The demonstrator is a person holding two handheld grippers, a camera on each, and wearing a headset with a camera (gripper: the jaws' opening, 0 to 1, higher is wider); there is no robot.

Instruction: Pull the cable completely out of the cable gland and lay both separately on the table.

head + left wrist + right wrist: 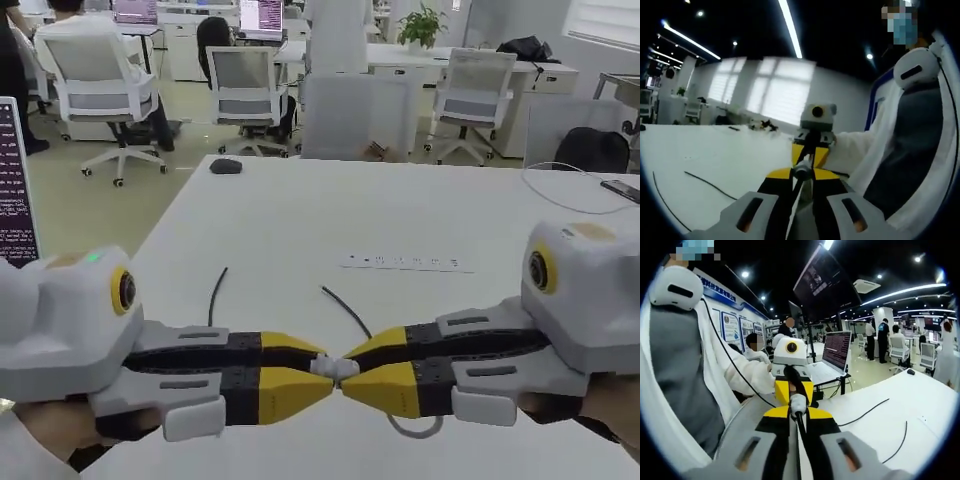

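Meeting tip to tip over the near part of the bench [300,220], the left claw [318,368] and the right claw [352,370] are both pressed together on the gland [335,367], which is pinched between them from opposite ends. In each gripper view the pale gland is seen at the yellow tips of that view's own jaws, with the other claw faced head-on just behind it. A black cable [345,310] is seen in the head view coming out from behind the tip of the right claw and slanting away to the left, its free end pointed away from the person; how far it is seated in the gland cannot be told. A second black wire [216,295] is laid on the bench to the left, apart from both claws, and a white strip [405,262] is set farther back on the bench
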